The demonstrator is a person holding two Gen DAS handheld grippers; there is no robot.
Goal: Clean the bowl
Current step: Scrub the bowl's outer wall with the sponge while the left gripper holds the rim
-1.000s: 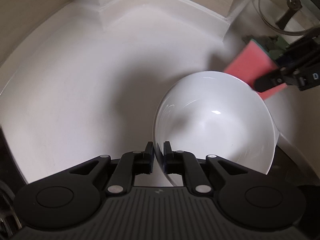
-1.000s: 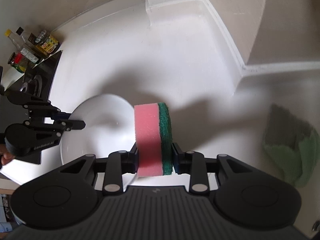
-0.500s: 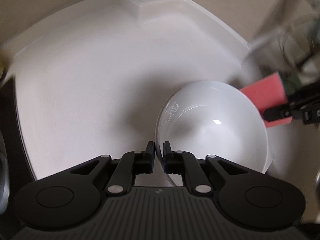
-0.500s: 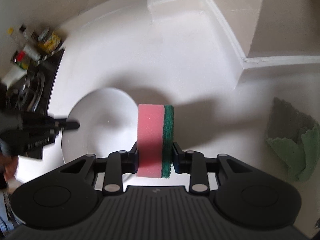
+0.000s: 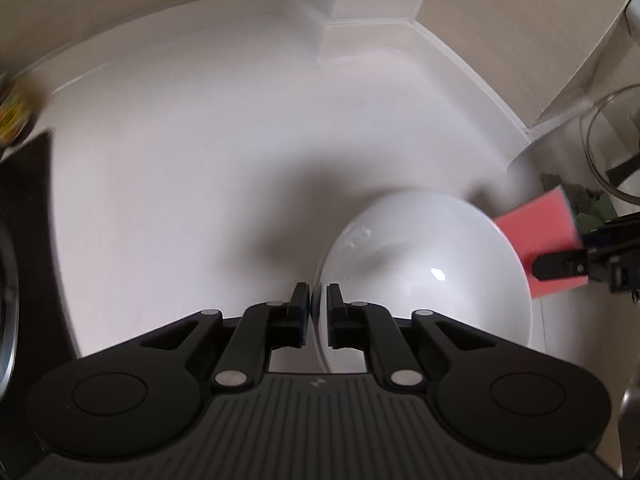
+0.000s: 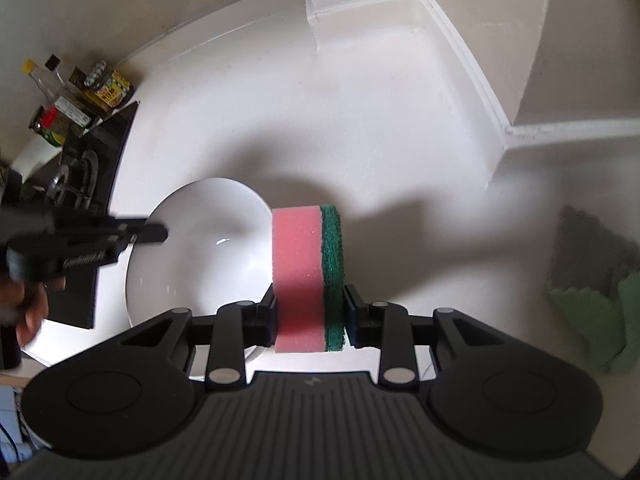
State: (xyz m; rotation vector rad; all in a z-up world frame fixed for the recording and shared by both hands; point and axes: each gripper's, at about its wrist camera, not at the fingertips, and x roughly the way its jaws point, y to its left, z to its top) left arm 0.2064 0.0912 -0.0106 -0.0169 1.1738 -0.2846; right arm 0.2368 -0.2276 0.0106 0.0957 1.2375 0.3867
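Note:
A white bowl (image 5: 424,280) sits tilted on the white counter, its inside facing both cameras. My left gripper (image 5: 318,306) has the bowl's near rim between its pads, which still touch it while the jaws are opening a little. In the right wrist view the bowl (image 6: 200,248) lies left of centre, with the left gripper (image 6: 152,234) on its left rim. My right gripper (image 6: 310,312) is shut on a pink sponge (image 6: 298,272) with a green scouring side. The sponge (image 5: 536,236) hangs just beyond the bowl's right rim, apart from its inside.
Bottles and jars (image 6: 68,96) stand at the counter's far left beside a black hob (image 6: 96,160). A green cloth (image 6: 592,280) lies at the right. A glass lid (image 5: 612,144) rests by the wall. A white corner post (image 6: 360,0) juts out at the back. A hand (image 6: 28,304) holds the left gripper.
The left gripper has rolled and shifted with the bowl's rim between its pads, so the counter swung across its view. The sponge stayed beside the bowl's right rim.

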